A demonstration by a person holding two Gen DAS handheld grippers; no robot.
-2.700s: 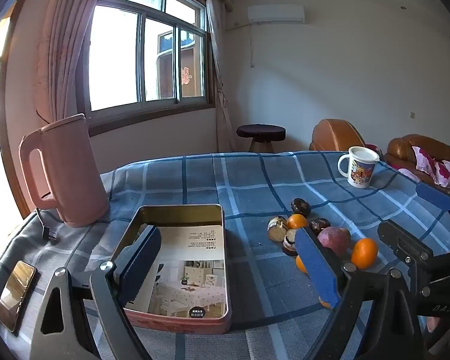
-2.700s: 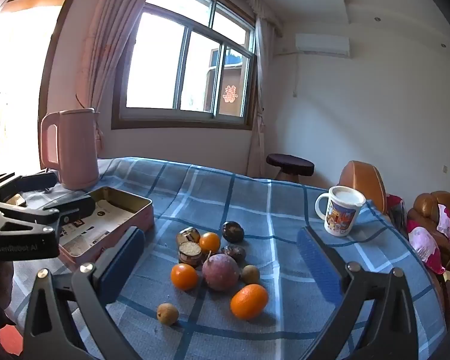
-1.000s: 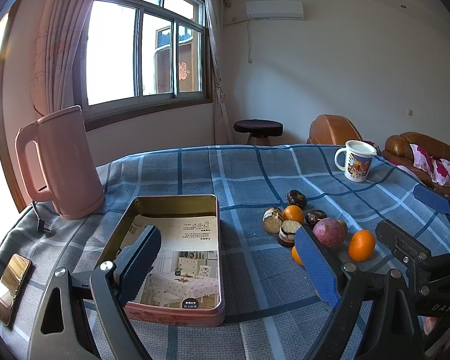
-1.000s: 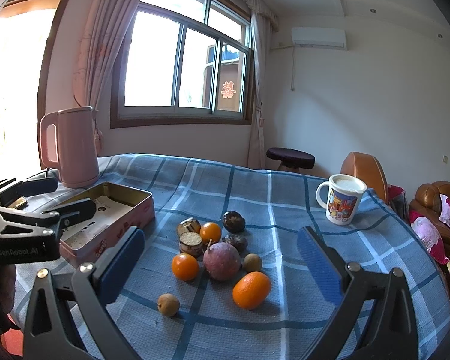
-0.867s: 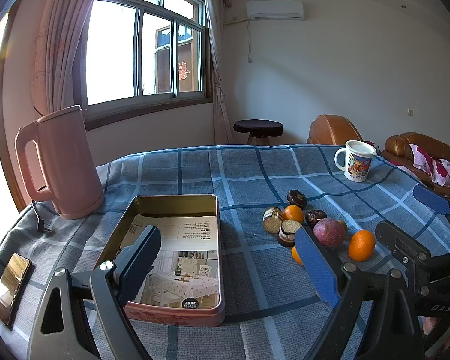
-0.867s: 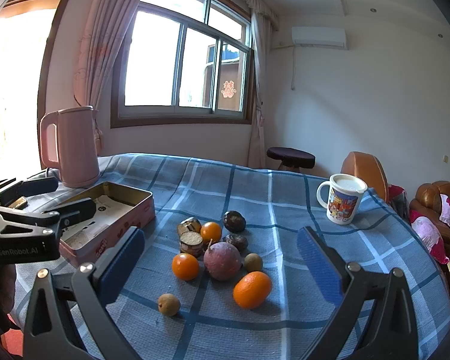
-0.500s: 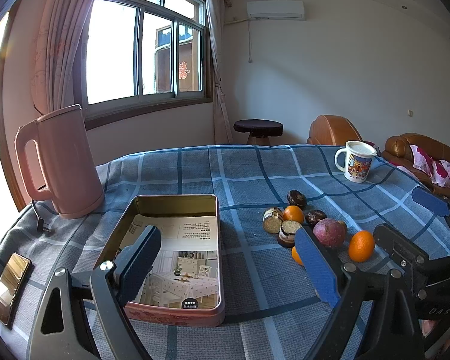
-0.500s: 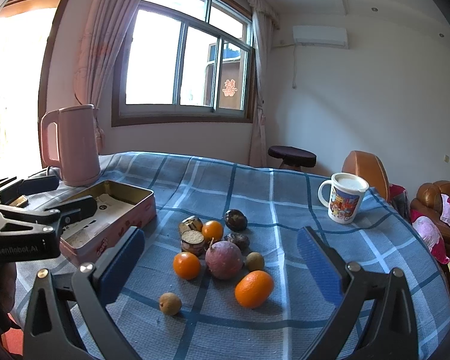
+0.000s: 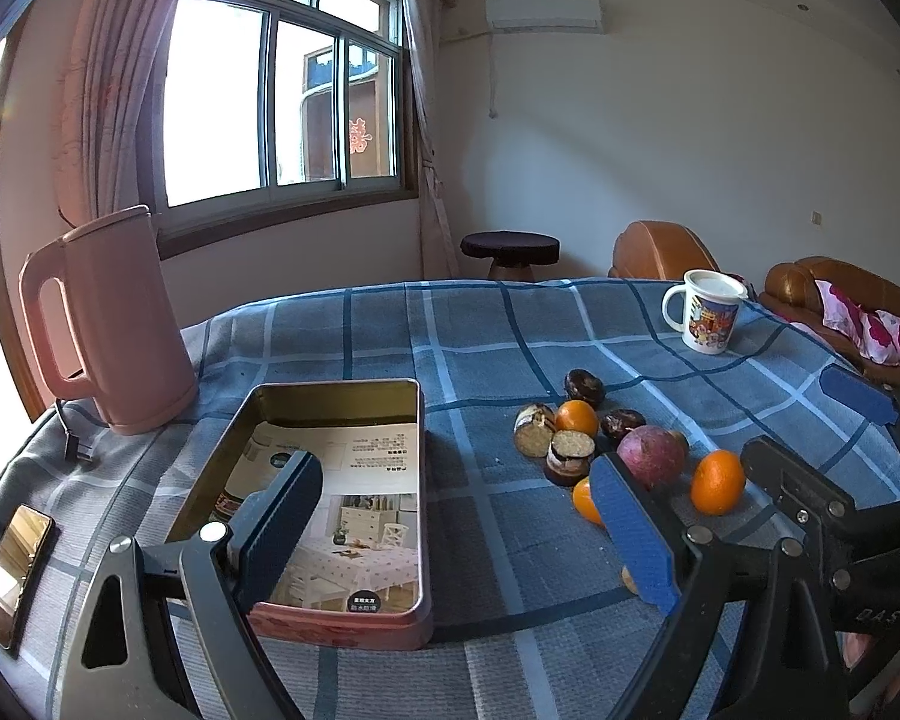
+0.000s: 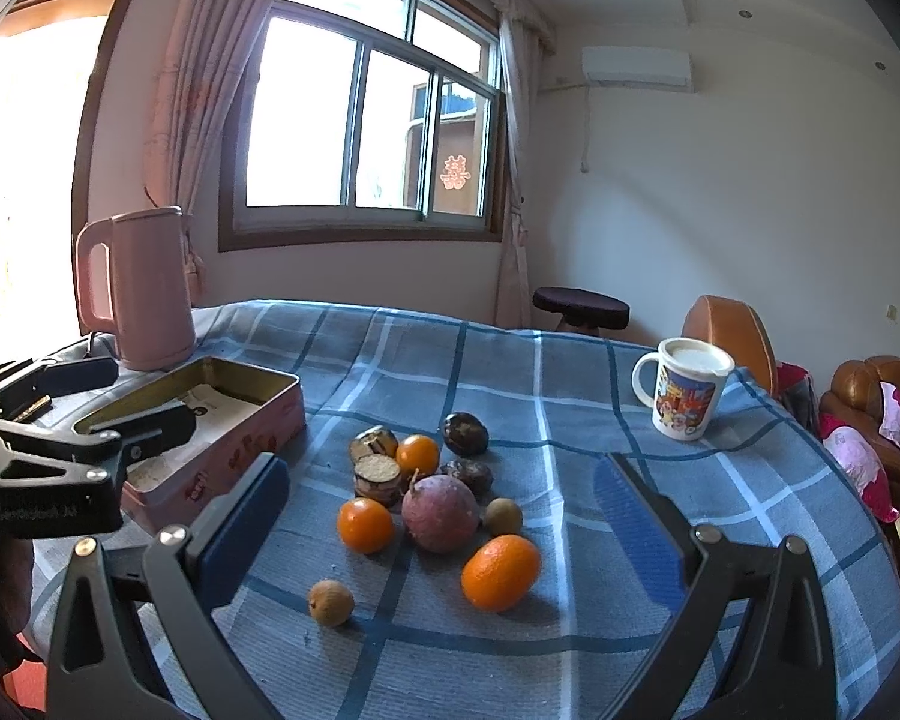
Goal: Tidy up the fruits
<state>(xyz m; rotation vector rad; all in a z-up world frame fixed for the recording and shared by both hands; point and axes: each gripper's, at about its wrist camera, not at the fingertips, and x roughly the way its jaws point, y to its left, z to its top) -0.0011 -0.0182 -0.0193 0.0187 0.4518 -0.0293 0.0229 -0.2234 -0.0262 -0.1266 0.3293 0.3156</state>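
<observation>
Both tools hover low over the checked cloth (image 10: pixel 510 360) with jaws spread and empty, the left gripper (image 9: pixel 450 531) above the tin (image 9: pixel 354 402) (its near end), the right gripper (image 10: pixel 444 516) facing the fruit cluster (image 10: pixel 440 513) lying beside the tin.

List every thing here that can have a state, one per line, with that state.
Left gripper: open, holds nothing.
Right gripper: open, holds nothing.
Tin box: lidless, only a printed sheet inside.
Fruits: loose on the cloth, none boxed.
Mug: upright, full of something white.
Kettle: upright, lid shut, unplugged.
Window: shut.
</observation>
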